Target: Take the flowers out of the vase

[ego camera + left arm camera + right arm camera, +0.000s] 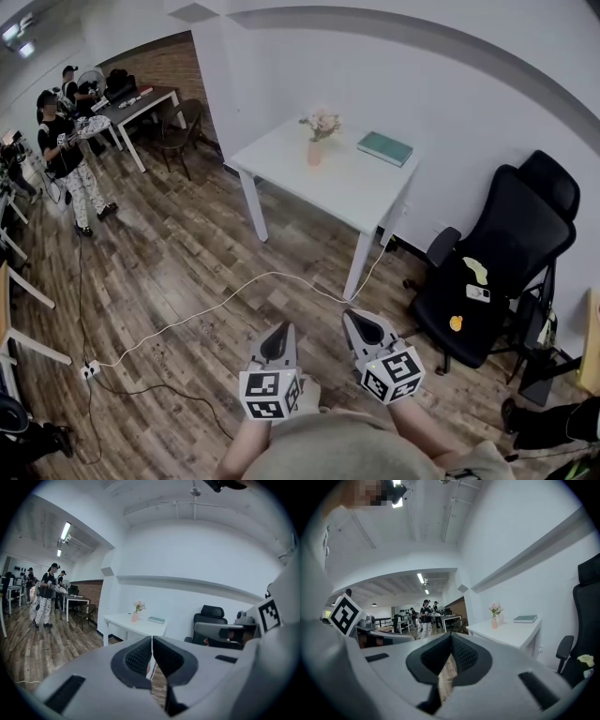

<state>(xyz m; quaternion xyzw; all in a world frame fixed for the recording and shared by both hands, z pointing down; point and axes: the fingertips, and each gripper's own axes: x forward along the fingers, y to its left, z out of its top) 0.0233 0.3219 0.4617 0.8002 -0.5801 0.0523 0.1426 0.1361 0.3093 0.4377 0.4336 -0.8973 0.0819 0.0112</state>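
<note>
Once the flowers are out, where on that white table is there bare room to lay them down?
The table is bare across its near half, from the vase and book to the front edge, and at its left end beside the vase. A narrower strip lies between vase and book. Only the wall side is occupied.

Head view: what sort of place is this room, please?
Most likely a shared office or lab: a white rectangular table beside the wall, a black high-backed office chair, and a dark-topped desk at the back where people stand.
</note>
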